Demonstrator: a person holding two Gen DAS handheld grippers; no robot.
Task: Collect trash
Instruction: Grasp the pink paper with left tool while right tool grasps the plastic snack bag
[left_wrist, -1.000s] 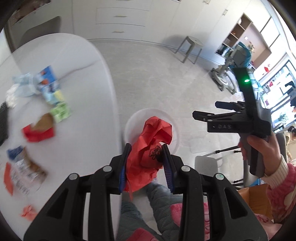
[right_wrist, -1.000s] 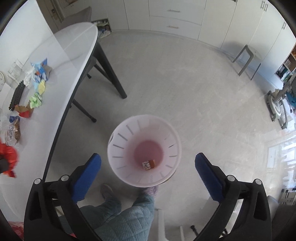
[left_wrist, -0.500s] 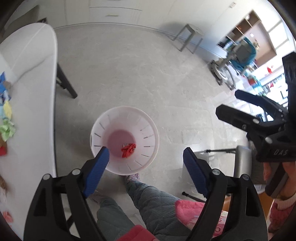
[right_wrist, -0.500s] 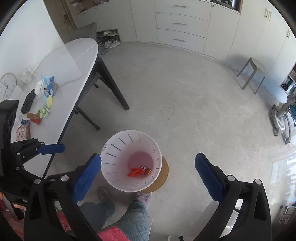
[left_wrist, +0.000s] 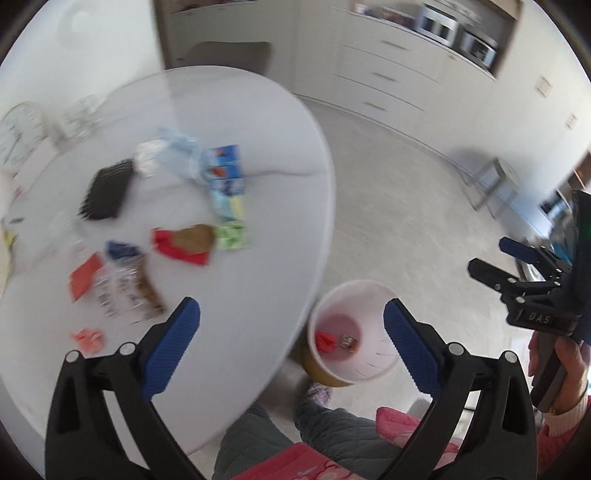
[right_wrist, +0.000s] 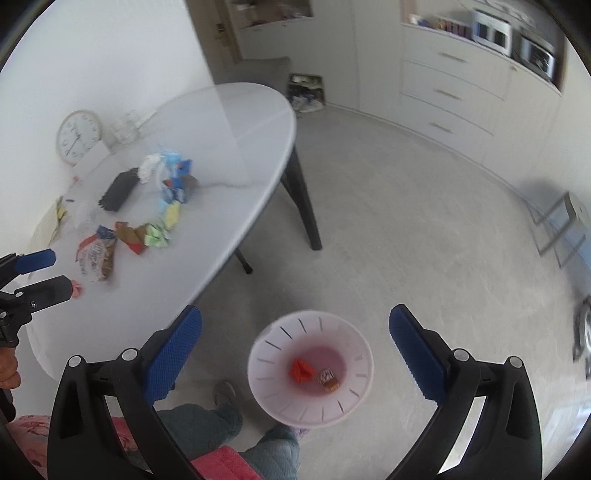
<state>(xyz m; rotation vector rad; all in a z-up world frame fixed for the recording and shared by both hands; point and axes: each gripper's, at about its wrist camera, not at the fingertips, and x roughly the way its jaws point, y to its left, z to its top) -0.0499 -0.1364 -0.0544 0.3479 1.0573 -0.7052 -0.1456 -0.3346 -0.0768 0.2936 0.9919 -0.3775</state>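
Note:
A white bin stands on the floor by the table edge, with a red crumpled wrapper and a small brown wrapper at its bottom. My left gripper is open and empty, between the table's near edge and the bin. My right gripper is open and empty, above the bin; it also shows in the left wrist view. Several wrappers lie on the white table: a red-brown wrapper, a green packet, a clear snack bag, a blue carton.
A black comb-like object and a clock are at the table's far side. The person's legs are below the grippers. A stool stands on the floor at the right. Cabinets line the far wall.
The left gripper opened and dropped the red wrapper into the bin, then swung left back over the table. The right gripper stayed open and tilted up.

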